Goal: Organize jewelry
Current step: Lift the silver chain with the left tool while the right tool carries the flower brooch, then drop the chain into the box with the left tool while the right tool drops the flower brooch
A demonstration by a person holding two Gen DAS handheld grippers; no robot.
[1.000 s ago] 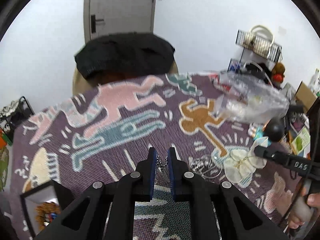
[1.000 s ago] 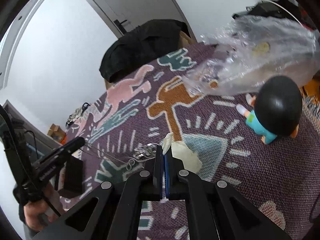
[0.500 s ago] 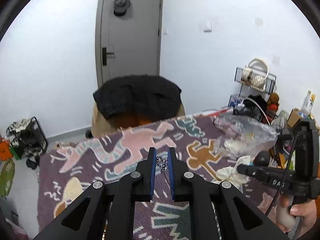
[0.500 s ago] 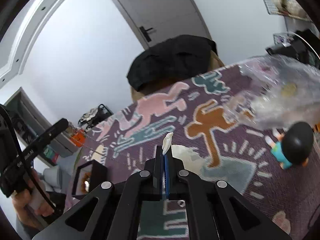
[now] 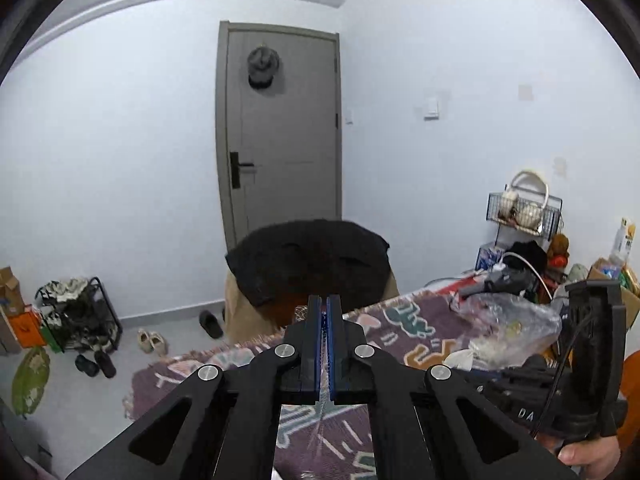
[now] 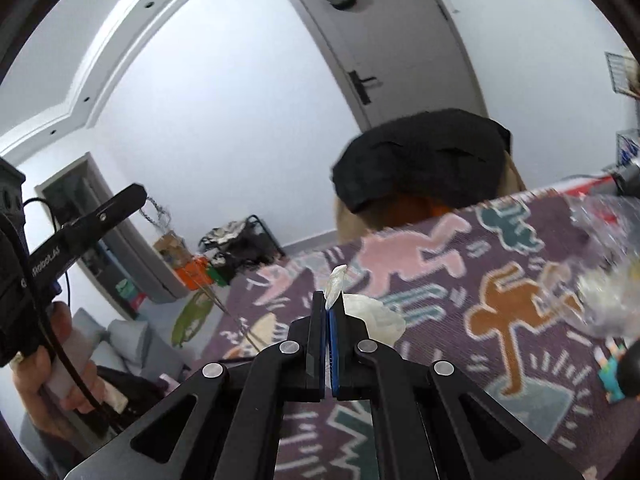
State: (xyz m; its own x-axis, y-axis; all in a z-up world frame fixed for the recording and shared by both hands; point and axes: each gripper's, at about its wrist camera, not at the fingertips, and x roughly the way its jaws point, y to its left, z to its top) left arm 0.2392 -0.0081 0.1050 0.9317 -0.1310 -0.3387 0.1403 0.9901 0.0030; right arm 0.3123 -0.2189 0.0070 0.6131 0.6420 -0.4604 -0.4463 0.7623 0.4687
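Observation:
My left gripper (image 5: 324, 304) is shut on a thin silver chain necklace (image 6: 158, 212). In the right wrist view the chain dangles from the left gripper's tip (image 6: 138, 194), high above the table. My right gripper (image 6: 330, 304) is shut on a small white translucent pouch (image 6: 362, 314); a corner of the pouch sticks up above the fingertips and the rest hangs beside them. Both grippers are lifted well above the patterned purple tablecloth (image 6: 460, 288). In the left wrist view the right gripper's body (image 5: 572, 380) is at lower right.
A crumpled clear plastic bag (image 5: 508, 328) lies on the table's right side. A black-haired toy figure (image 6: 624, 372) stands at the right edge. A chair draped with a black garment (image 5: 308, 260) stands behind the table. A shoe rack (image 5: 76, 312) stands on the floor at left.
Both grippers have risen and tilted up from the table. The left gripper has closed tighter on the chain. The pouch stays in the right gripper.

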